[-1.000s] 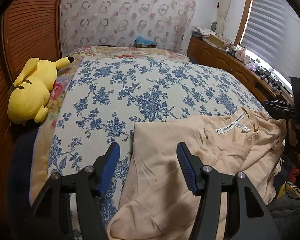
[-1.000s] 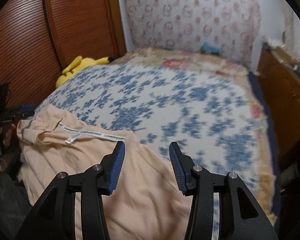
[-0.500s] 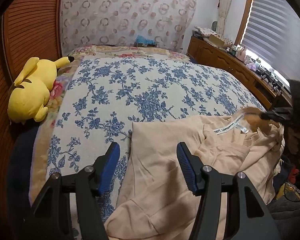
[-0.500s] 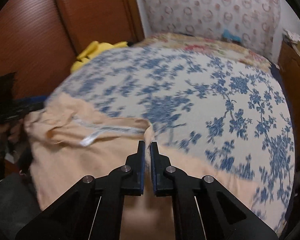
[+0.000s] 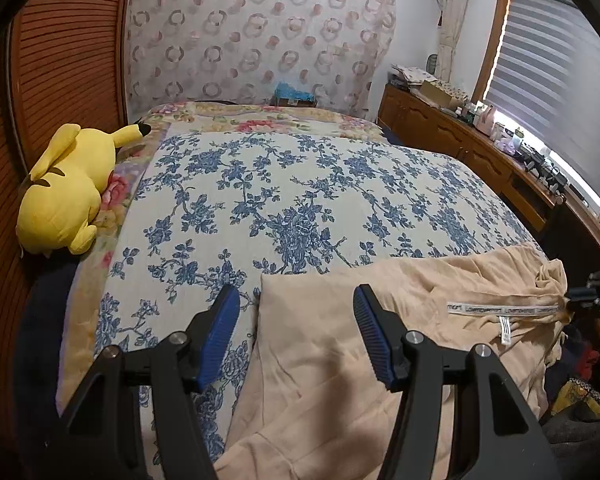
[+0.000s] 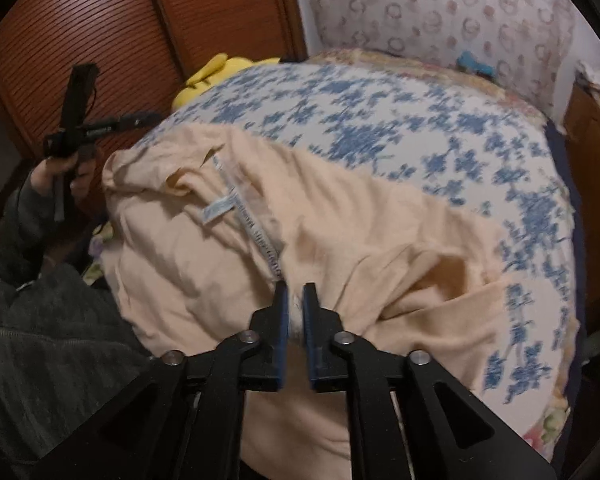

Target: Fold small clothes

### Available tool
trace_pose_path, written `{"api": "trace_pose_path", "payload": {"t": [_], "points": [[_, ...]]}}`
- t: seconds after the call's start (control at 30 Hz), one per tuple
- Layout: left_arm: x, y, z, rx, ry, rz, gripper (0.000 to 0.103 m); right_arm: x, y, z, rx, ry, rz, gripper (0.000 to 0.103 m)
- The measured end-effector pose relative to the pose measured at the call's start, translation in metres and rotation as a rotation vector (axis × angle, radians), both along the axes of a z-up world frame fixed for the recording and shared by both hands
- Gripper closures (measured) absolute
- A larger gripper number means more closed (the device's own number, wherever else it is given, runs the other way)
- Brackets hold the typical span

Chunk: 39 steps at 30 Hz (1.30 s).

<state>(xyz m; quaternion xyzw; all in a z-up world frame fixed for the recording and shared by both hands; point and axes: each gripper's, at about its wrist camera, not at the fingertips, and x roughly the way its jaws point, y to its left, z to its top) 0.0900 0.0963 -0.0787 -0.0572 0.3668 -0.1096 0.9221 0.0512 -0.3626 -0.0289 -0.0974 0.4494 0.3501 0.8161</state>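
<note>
Right wrist view shows the right claw pinched on the beige garment at its neckline, on the bed. The left claw hangs open over the garment's left corner. Best pull gently, keeping fabric taut and flat.

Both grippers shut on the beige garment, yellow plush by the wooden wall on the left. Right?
Not quite. Only the right gripper is shut on the beige garment, as the right wrist view shows. The left gripper is open, its jaws spread above the garment's corner, in the left wrist view. The yellow plush does lie by the wooden wall on the left.
</note>
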Motion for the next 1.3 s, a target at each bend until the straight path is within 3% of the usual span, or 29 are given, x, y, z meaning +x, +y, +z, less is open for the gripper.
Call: {"api": "trace_pose_path", "payload": {"t": [0.13,0.3,0.57,0.87,0.97,1.23,1.27,1.3], "points": [[0.004,0.000,-0.001,0.021,0.000,0.006,0.044,0.007,-0.008,0.020,0.021,-0.067,-0.030,0.075],[0.018,0.002,-0.005,0.049,0.021,0.004,0.044,0.033,-0.024,0.029,-0.007,-0.134,-0.109,0.065],[0.031,0.002,-0.012,0.073,0.051,-0.010,0.044,0.087,-0.045,0.002,-0.060,-0.116,-0.232,0.054],[0.036,0.001,-0.028,0.066,0.096,-0.025,0.045,0.119,-0.063,-0.039,-0.083,-0.044,-0.303,0.042],[0.035,-0.003,-0.032,0.070,0.107,-0.039,0.053,0.122,-0.069,-0.046,-0.052,-0.013,-0.314,0.039],[0.034,-0.010,-0.040,0.037,0.116,-0.056,0.058,0.113,-0.058,-0.047,-0.049,-0.044,-0.280,0.038],[0.034,-0.009,-0.040,0.027,0.117,-0.059,0.062,0.112,-0.057,-0.048,-0.054,-0.047,-0.275,0.038],[0.035,-0.009,-0.040,0.024,0.117,-0.062,0.072,0.111,-0.055,-0.048,-0.057,-0.050,-0.269,0.038]]}}
